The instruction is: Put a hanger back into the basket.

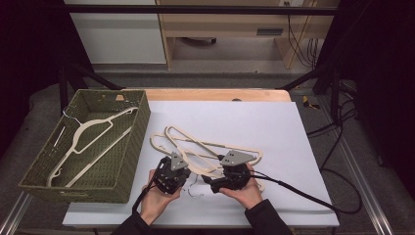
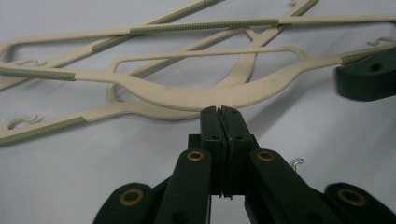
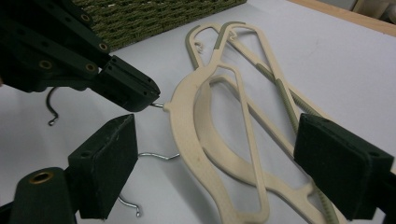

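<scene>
The cream plastic hangers lie in a loose, overlapping pile on the white table sheet, just right of the green woven basket and directly ahead of both hands. In the right gripper view the nearest hanger shows its broad curved neck, with a thin metal hook running from that neck toward the near pad; green ribbed grip strips line the shoulders of the hangers behind it. The left gripper has its jaws pressed together, and the left gripper view shows the two black pads meeting right at the edge of the hanger's neck; the right gripper view places that closed tip against the wire where it leaves the plastic, though whether wire is actually pinched between the pads cannot be told. The right gripper stands with its jaws wide apart, one pad on each side of the nearest hanger, neither pressing on it. One more cream hanger lies aslant inside the basket, its metal hook at the far left corner. No brand, label or readable writing appears on the hangers, grippers or basket.
</scene>
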